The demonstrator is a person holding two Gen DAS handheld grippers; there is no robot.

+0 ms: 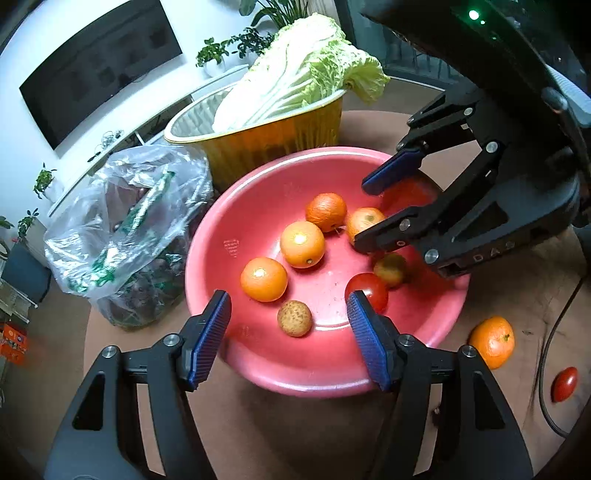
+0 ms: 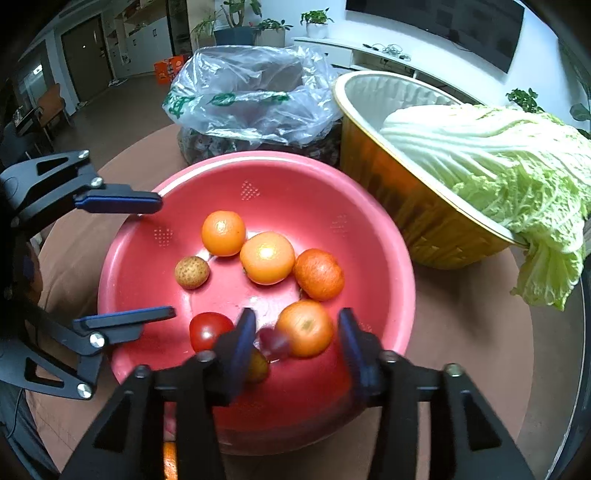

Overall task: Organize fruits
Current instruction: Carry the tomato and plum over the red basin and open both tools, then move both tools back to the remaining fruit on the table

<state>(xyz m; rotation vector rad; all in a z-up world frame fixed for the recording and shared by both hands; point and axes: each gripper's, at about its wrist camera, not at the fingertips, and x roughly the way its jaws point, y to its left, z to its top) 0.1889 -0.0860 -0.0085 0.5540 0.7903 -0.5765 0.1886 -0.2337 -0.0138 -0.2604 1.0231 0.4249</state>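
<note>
- Left gripper (image 1: 288, 325) hangs over near rim of red bowl (image 1: 258, 365), jaws apart, nothing between pads.
- Right gripper (image 2: 297, 345) jaws apart too, just above bowl floor; small blurred reddish fruit (image 2: 273, 343) between them, can't tell if touching.
- Bowl holds four oranges, e.g. (image 2: 223, 233), a tomato (image 2: 208, 330), a brown speckled fruit (image 2: 192, 272).
- On tabletop (image 1: 295, 443) beside bowl: one orange (image 1: 493, 341), one small tomato (image 1: 564, 384).
- Behind bowl: gold tub (image 2: 424, 221) w/ cabbage (image 2: 498, 155), plastic bag (image 2: 251, 96).

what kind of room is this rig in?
Likely a home living room: a wall-mounted TV above a low white cabinet, potted plants, and a round table with the fruit bowl.
</note>
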